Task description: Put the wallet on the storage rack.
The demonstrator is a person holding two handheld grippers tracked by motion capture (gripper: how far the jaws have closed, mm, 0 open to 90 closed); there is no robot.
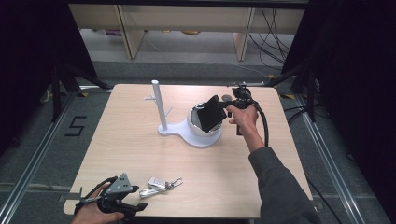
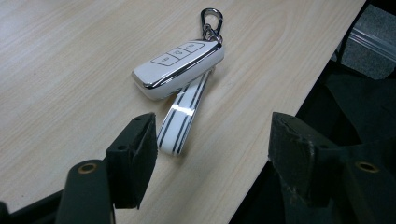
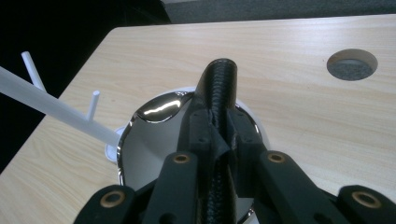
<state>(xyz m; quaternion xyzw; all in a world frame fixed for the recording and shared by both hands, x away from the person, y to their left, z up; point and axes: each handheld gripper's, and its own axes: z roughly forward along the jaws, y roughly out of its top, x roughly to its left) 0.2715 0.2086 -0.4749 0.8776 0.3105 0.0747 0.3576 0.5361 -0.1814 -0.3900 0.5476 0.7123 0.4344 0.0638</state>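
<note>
A white car key fob [image 1: 156, 182] [image 2: 180, 67] with chrome trim, a striped white strap [image 2: 182, 114] and a metal clip [image 2: 211, 21] lies near the table's front edge. My left gripper [image 1: 139, 199] [image 2: 212, 140] rests open just short of it, the strap's end between the jaws. My right gripper [image 1: 229, 106] [image 3: 219, 130] is shut on a flat black leather-like case [image 1: 212, 113] [image 3: 219, 84], held edge-up and tilted over a shiny bowl [image 1: 196, 125] [image 3: 154, 126].
The bowl sits on a white base [image 1: 187, 135] that carries a tall white post [image 1: 159, 105] [image 3: 51, 107] with small side pegs. A round cable hole [image 1: 226, 98] [image 3: 351, 64] is in the table beyond the bowl. The table's front edge [image 2: 280, 126] runs close to the left gripper.
</note>
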